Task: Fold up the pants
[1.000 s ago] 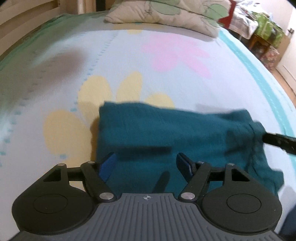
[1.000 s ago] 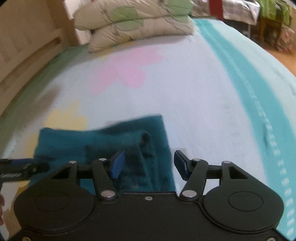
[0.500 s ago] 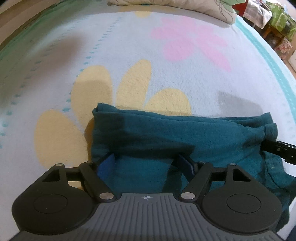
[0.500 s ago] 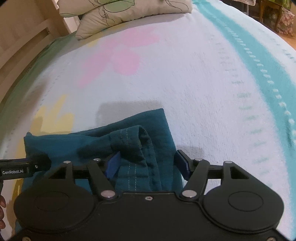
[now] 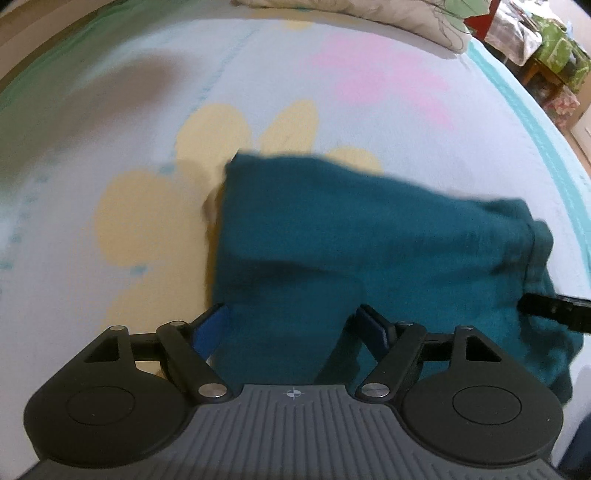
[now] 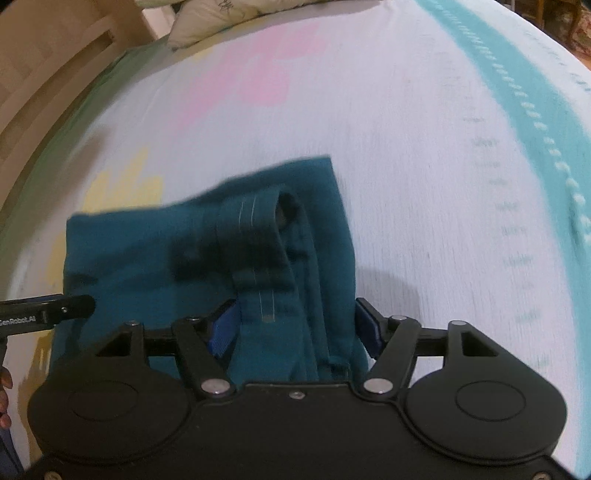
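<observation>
The teal pants lie folded into a compact rectangle on the flowered bedspread. My left gripper is open, its blue pads on either side of the near left part of the fold. My right gripper is open over the near right end of the pants, where the stitched hem and a rolled layer show. Each gripper's tip shows at the edge of the other's view. Both views are motion-blurred.
Pillows lie at the head of the bed, with a wooden headboard on the left. A teal stripe runs along the bed's right side. Furniture stands beyond the bed at the far right.
Both grippers have pulled back and up a little from the pants; the views have tilted and blurred. Both stay open, and the pants stay where they were on the bed.
</observation>
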Demonstrator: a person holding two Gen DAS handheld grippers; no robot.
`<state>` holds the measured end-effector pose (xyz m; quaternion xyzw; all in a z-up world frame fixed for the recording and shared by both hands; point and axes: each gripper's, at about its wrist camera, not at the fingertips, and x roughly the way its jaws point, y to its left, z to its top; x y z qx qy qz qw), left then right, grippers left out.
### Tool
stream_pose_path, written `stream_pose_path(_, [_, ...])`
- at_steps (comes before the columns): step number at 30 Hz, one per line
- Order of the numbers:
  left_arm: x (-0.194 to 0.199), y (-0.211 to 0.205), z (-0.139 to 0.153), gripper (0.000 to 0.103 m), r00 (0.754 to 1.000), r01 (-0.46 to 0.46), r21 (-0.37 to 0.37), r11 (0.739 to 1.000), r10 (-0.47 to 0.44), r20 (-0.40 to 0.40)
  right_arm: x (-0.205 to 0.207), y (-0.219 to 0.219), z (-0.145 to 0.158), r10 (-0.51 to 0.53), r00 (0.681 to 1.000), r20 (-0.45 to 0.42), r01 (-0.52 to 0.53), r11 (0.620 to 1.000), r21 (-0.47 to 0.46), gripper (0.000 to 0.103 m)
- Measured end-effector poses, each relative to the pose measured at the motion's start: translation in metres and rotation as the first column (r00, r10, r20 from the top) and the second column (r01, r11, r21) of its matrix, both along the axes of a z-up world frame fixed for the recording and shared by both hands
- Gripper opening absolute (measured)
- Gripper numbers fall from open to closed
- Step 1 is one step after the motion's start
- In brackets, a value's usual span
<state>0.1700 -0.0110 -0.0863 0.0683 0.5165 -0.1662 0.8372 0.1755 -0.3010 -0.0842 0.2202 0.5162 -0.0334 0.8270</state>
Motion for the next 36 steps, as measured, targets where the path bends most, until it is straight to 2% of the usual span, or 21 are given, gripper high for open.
stream_pose_path(3, [-0.013, 0.016, -0.006, 0.075, 1.0, -0.018, -0.012, 1.0, 0.018, -0.021, -0.007, 0.002, 0.0, 0.012, 1.0, -0.001, -0.012, 1.0, 0.008, 0.069])
stream_pose_path(9, [-0.033, 0.027, -0.008, 0.075, 1.0, -0.005, -0.047, 0.999, 0.005, 0.016, -0.017, -0.003, -0.002, -0.002, 1.0, 0.004, 0.001, 0.998, 0.066, 0.07])
stream_pose_path(13, [-0.028, 0.026, -0.012, 0.082, 1.0, -0.007, -0.063, 0.998, 0.008, 0.019, -0.018, -0.008, -0.005, -0.009, 1.0, 0.011, 0.008, 0.994, 0.112, 0.074])
stream_pose_path(19, [-0.014, 0.015, -0.012, 0.082, 1.0, -0.006, -0.083, 0.997, 0.008, 0.02, -0.022, -0.017, -0.01, -0.081, 0.995, 0.057, 0.069, 0.98, 0.185, 0.075])
stream_pose_path(26, [-0.005, -0.001, -0.016, 0.087, 0.999, 0.005, -0.053, 0.999, -0.004, 0.036, -0.015, -0.013, -0.013, -0.062, 0.993, 0.098, 0.047, 0.988, 0.146, 0.076])
stream_pose_path(32, [-0.016, 0.01, -0.019, 0.087, 0.996, 0.052, -0.094, 0.994, -0.045, 0.074, -0.016, -0.005, -0.012, -0.038, 0.992, 0.123, 0.023, 0.992, 0.12, 0.079])
stream_pose_path(36, [-0.011, 0.015, -0.017, 0.088, 0.996, 0.081, -0.118, 0.99, -0.075, 0.056, -0.012, -0.005, -0.013, -0.042, 0.99, 0.135, 0.025, 0.991, 0.128, 0.079])
